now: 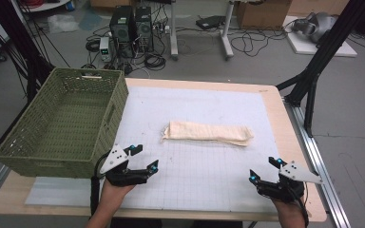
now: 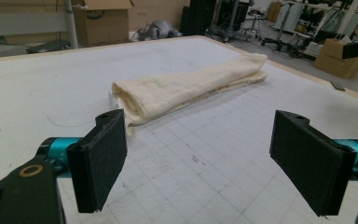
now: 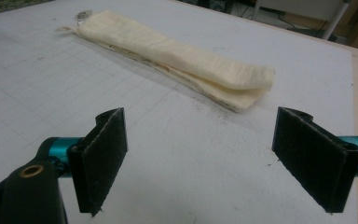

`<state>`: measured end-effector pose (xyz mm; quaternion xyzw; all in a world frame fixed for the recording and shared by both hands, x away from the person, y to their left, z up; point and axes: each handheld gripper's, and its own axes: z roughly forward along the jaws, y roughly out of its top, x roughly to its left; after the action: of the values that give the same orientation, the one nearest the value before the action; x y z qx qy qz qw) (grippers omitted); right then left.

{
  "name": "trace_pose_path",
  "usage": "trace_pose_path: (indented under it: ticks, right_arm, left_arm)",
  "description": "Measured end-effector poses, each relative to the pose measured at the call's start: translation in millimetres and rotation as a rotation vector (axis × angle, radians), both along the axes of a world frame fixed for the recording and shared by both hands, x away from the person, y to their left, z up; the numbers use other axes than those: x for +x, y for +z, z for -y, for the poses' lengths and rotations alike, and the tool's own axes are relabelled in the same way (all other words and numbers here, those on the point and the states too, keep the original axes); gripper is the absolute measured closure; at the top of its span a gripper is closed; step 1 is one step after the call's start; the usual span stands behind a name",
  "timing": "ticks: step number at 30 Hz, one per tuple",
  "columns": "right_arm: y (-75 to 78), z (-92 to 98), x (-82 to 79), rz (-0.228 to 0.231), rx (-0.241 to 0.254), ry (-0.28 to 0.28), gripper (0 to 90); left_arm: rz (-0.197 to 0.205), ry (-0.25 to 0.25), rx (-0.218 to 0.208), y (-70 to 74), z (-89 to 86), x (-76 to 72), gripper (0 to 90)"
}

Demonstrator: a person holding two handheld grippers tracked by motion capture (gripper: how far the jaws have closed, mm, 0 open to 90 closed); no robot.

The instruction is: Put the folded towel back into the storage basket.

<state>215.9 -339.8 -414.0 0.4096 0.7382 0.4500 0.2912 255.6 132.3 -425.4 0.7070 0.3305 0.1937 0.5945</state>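
Observation:
A cream cloth (image 1: 207,133), folded into a long narrow strip, lies across the middle of the white gridded mat (image 1: 195,175). My left gripper (image 1: 143,157) is open near the mat's front left, below the cloth's left end, with nothing between its jaws. My right gripper (image 1: 265,168) is open at the front right, below the cloth's right end, also holding nothing. The left gripper view looks along its spread jaws to the cloth (image 2: 186,86) beyond them. Ahead of the wide pads in the right gripper view lies the folded end of the cloth (image 3: 182,58).
A green woven basket (image 1: 16,151) stands on the table's left side, close to my left gripper. The wooden table edge (image 1: 292,137) borders the mat on the right. Beyond the table are computer towers (image 1: 132,26), cables and a black tripod (image 1: 316,66) on the floor.

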Motion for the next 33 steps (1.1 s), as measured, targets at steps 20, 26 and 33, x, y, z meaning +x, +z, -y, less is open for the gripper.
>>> trace_pose_path:
  ticks: [20,26,33]
  right_arm:
    - [-2.9,-4.8,4.3,-0.012,-0.005,-0.003,16.5]
    - [-3.8,-5.5,5.5,-0.019,-0.016,-0.001,16.6]
    - [-3.9,-4.3,5.8,-0.015,-0.019,-0.001,16.5]
  left_arm:
    - [-0.004,-0.007,-0.033,36.2,8.7,21.6,20.1]
    - [-0.031,-0.038,-0.017,44.1,17.1,36.0,20.1]
    - [-0.059,-0.053,-0.002,48.3,29.2,51.4,20.7]
